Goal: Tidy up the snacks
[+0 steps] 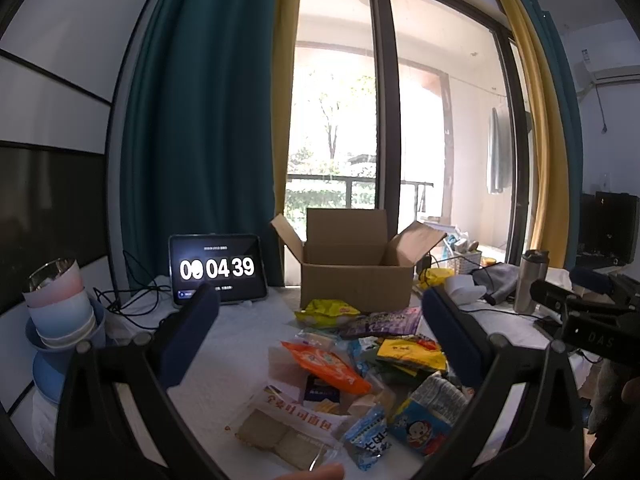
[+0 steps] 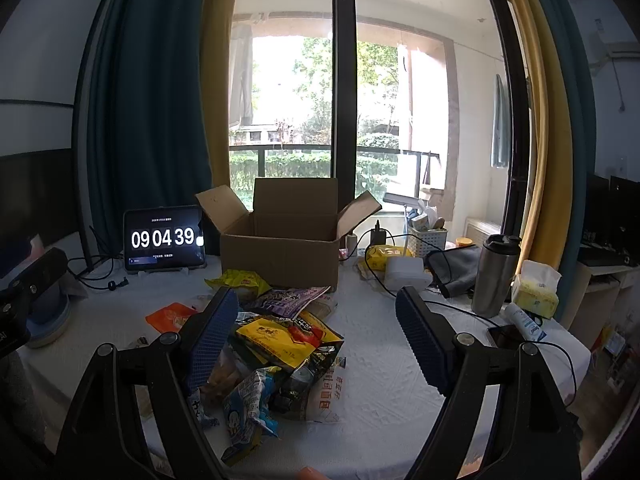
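Heaped on the white-clothed table (image 2: 400,360), near side of an open brown cardboard box (image 2: 280,248): a loose pile of crinkly snack packets (image 2: 280,344), yellow, orange and purple among them. Hovering above, left gripper (image 1: 320,340) and right gripper (image 2: 316,340), both spread wide, holding nothing. Likely trouble: slick overlapping wrappers slipping or dragging neighbours; steel tumbler (image 2: 494,276) and cables at right within knocking range.

The inside of the cardboard box (image 2: 280,250) is hidden from me behind its front wall. My left finger (image 1: 192,336) covers a lower corner of the tablet (image 1: 218,270). Lower packets in the snack pile (image 2: 276,344) lie buried under upper ones. The small tablet text is unreadable. A fingertip (image 1: 320,472) is cut off at the bottom edge.
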Available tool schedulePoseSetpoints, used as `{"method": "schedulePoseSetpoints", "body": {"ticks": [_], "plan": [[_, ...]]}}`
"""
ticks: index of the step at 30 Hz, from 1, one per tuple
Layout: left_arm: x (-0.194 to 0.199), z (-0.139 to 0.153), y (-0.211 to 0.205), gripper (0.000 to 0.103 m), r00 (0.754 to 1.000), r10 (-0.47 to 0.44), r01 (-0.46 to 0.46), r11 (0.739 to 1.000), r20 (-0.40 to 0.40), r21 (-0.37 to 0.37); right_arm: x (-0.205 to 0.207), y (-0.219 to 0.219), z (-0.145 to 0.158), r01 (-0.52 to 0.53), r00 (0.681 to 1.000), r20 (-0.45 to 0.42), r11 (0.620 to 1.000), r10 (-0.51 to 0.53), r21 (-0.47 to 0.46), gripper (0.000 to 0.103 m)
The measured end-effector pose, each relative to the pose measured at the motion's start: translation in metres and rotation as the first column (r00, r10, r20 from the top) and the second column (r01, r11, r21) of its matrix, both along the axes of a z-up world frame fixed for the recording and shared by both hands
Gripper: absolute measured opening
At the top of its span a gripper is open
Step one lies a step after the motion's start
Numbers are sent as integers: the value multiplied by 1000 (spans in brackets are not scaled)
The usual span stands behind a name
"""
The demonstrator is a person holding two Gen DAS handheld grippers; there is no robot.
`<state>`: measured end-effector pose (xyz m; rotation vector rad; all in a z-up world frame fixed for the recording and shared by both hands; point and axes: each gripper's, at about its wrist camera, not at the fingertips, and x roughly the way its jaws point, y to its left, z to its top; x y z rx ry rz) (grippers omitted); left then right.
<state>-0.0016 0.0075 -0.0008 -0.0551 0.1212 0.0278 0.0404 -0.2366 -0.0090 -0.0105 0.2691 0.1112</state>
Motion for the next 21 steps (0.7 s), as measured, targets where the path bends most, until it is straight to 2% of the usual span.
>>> {"method": "schedulePoseSetpoints", "body": {"ticks": [21], "plan": [[0, -1, 2, 102, 1000, 2, -2, 1000, -1, 2, 0, 1, 0, -1, 1000, -3, 1000, 1, -2, 84]]}}
